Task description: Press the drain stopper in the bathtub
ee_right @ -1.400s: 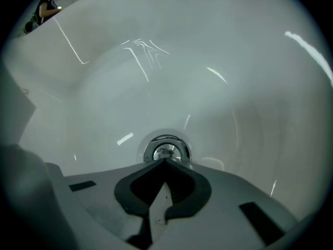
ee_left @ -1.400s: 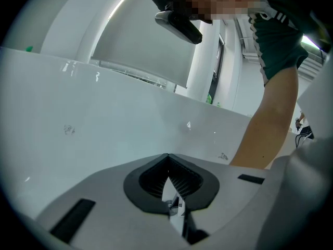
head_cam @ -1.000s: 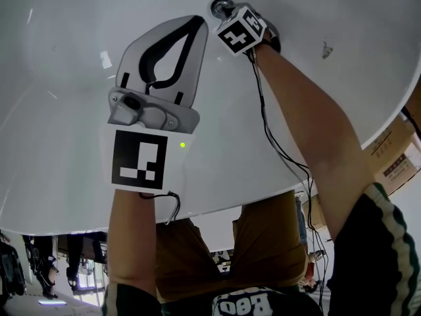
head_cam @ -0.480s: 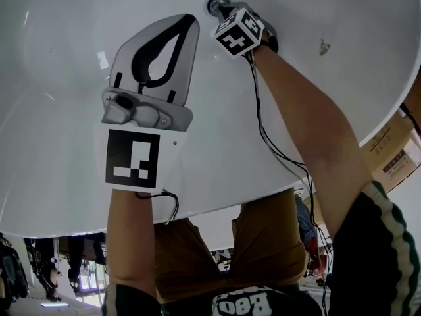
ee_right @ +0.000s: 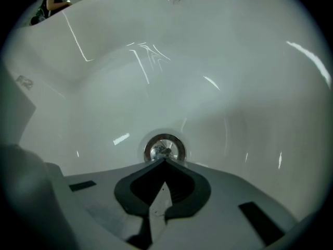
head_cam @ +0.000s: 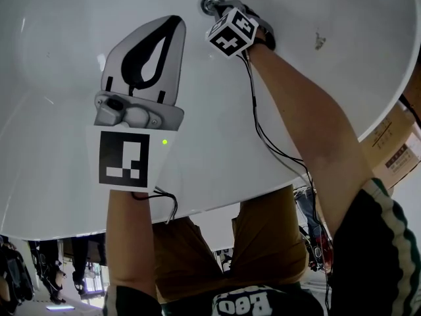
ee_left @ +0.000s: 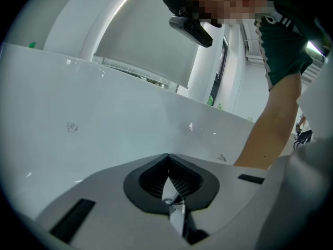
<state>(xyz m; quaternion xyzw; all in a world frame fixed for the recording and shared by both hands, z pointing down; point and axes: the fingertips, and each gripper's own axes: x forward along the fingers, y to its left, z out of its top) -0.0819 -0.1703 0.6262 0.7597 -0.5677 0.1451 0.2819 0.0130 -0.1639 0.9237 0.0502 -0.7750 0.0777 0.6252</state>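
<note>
The round chrome drain stopper point(ee_right: 164, 149) sits in the floor of the white bathtub point(ee_right: 218, 87); in the head view the drain stopper point(head_cam: 211, 4) shows at the top, just left of my right gripper point(head_cam: 220, 10). My right gripper point(ee_right: 165, 161) is shut, its joined tips at the stopper's near edge; whether they touch it I cannot tell. My left gripper point(head_cam: 176, 20) is shut with nothing in it and hovers over the tub's inner wall, left of and nearer than the stopper. In its own view the left gripper point(ee_left: 167, 156) faces the bare tub wall.
The tub's rim point(head_cam: 263, 193) curves across the head view, with my legs and cardboard boxes point(head_cam: 395, 153) beyond it. A cable point(head_cam: 263, 130) runs along my right forearm. A small dark mark point(head_cam: 320, 42) lies on the tub surface to the right.
Both grippers have shifted slightly left and further into the tub in the head view. The right gripper stays at the stopper. Both remain shut.
</note>
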